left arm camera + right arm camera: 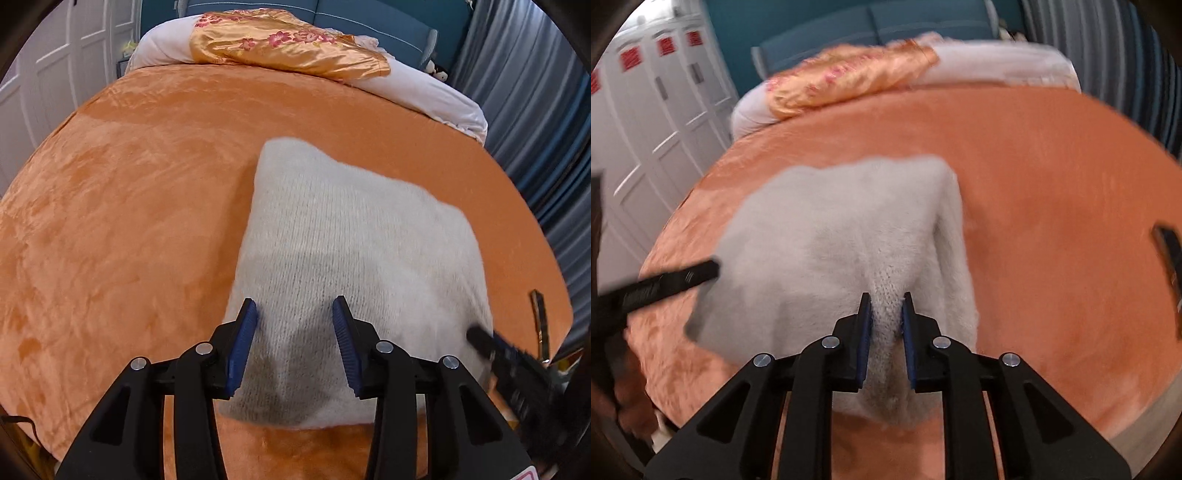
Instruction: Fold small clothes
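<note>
A fuzzy white knitted sweater (354, 258) lies on an orange plush bedspread (129, 221), filling the centre and lower right of the left wrist view. It already looks folded into a rough rectangle, with a doubled edge along its right side in the right wrist view.

The right gripper (886, 306), at lower centre of its own view, has its jaws nearly together, pinching a raised ridge of the sweater's near edge. The left gripper (293, 314), at lower centre of its view, is about half open over the sweater's near left part; knit shows between its blue pads, but they do not appear to press on it.

This looks like the start of another fold, with one edge gripped. The next move likely calls for the left gripper to close on the near edge too, so both can lift and carry it evenly toward the far side.

At the top of both views, a gold flowered cloth (288, 44) lies across white pillows (162, 44). White cupboard doors (657, 110) stand at upper left. No containers are visible.
</note>
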Action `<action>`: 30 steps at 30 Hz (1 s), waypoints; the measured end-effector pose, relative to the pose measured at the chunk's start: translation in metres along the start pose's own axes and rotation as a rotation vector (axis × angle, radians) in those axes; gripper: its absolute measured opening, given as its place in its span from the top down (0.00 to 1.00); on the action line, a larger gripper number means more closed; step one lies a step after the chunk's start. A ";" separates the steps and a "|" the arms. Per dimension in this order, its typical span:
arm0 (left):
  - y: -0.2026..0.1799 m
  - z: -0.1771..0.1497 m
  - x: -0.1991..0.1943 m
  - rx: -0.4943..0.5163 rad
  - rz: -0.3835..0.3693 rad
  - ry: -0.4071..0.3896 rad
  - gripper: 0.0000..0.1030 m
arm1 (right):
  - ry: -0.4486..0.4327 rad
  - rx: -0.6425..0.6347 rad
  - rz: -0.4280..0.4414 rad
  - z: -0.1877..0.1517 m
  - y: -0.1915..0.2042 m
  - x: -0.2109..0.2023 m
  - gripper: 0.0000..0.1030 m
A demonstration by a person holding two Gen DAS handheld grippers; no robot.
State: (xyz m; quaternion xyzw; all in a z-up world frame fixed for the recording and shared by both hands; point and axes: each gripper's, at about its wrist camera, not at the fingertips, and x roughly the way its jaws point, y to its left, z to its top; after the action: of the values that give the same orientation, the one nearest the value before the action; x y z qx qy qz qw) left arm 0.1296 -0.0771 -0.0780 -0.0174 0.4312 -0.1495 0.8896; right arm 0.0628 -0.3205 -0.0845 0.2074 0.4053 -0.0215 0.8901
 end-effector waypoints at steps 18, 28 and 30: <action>0.008 0.002 -0.007 -0.056 -0.007 0.010 0.55 | -0.102 0.030 0.016 0.007 -0.009 -0.062 0.81; 0.017 -0.029 -0.014 -0.047 0.022 0.075 0.55 | 0.054 0.020 0.038 -0.014 -0.001 -0.014 0.89; 0.017 -0.029 -0.013 -0.050 0.017 0.074 0.54 | -0.106 -0.033 -0.004 0.004 0.010 -0.053 0.91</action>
State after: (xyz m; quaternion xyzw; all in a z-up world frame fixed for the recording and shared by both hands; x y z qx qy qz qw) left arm 0.1038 -0.0544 -0.0891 -0.0302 0.4675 -0.1317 0.8736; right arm 0.0323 -0.3198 -0.0397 0.1902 0.3583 -0.0276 0.9136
